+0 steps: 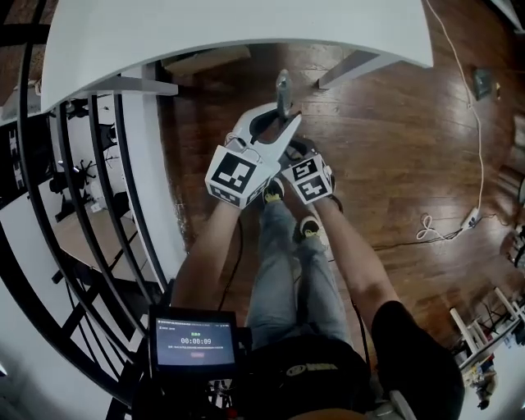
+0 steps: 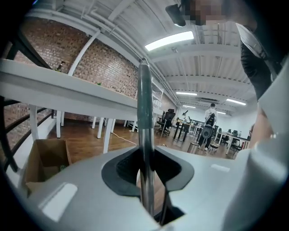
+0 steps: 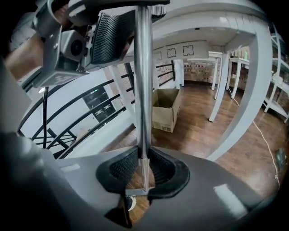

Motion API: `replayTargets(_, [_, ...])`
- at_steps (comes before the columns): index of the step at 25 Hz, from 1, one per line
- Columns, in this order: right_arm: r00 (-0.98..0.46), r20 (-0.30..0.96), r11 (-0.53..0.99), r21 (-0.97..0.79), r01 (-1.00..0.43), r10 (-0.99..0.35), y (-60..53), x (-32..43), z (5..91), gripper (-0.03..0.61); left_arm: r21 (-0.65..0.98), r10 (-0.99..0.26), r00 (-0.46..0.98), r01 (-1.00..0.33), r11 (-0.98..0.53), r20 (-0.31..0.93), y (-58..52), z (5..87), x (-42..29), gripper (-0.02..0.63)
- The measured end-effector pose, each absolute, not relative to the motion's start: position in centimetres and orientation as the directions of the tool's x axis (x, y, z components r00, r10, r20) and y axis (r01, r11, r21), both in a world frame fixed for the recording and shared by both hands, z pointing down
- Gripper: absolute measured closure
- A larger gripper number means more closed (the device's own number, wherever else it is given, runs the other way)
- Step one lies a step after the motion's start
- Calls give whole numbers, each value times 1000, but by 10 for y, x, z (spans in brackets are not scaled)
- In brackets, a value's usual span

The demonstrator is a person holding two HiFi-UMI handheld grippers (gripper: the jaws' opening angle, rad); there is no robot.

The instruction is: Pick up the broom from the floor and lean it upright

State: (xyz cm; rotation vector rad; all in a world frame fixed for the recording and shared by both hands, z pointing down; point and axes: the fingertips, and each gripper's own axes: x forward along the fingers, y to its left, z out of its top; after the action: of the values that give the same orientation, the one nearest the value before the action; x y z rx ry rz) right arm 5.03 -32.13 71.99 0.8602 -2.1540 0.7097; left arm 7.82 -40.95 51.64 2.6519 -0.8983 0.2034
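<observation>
You have both jaws closed on the broom (image 3: 143, 90), your left gripper (image 2: 146, 173) gripping its metal pole higher up than your right gripper (image 3: 143, 175), holding it near upright in front of your feet over the wood floor (image 1: 394, 164) beside the white table (image 1: 246, 25).

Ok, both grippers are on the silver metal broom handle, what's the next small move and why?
Probably tilt the silver metal broom handle gently toward the edge of the white table until it rests there. The left gripper and right gripper are both clamped on the handle, which stands close to upright and leans on nothing yet, so letting go now would likely drop it.
</observation>
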Motion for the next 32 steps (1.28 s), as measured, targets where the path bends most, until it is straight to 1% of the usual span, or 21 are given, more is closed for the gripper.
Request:
replayTargets(5, [-523,782,600,-249,-760,-338,-334,47,737,497,274,-535,808,-587,-762,246,-424,535,82,520])
replayTargets(9, [-506,798,594,-243,-767,-328,-346,48,750,497,260,-524,805,-588,-765,280,-436,547,82,520])
replayTargets(13, [-470,814,561,-225,-797,-341,-359,54,761,497,225,-513,801,-585,-779,309,-443,559,82,518])
replayTargets(17, [-463,807,547,-216,-809,-366,-371,53,764,497,226,-530,788,-604,-764,315,-455,563,78,517])
replayTargets(21, [-448,808,499,-228,-836,-382,-378,51,767,497,203,-522,783,-602,-772,338,-464,566,76,512])
replayTargets(26, [-445,809,476,-239,-846,-384,-383,51,769,489,191,-527,787,-599,-778,323,-467,565,73,505])
replayTargets(29, [-446,810,476,-242,-846,-381,-384,51,770,485,192,-534,787,-602,-775,309,-469,566,70,474])
replayTargets(32, [-450,807,494,-233,-838,-383,-384,51,768,483,195,-538,787,-604,-773,303,-471,566,68,465])
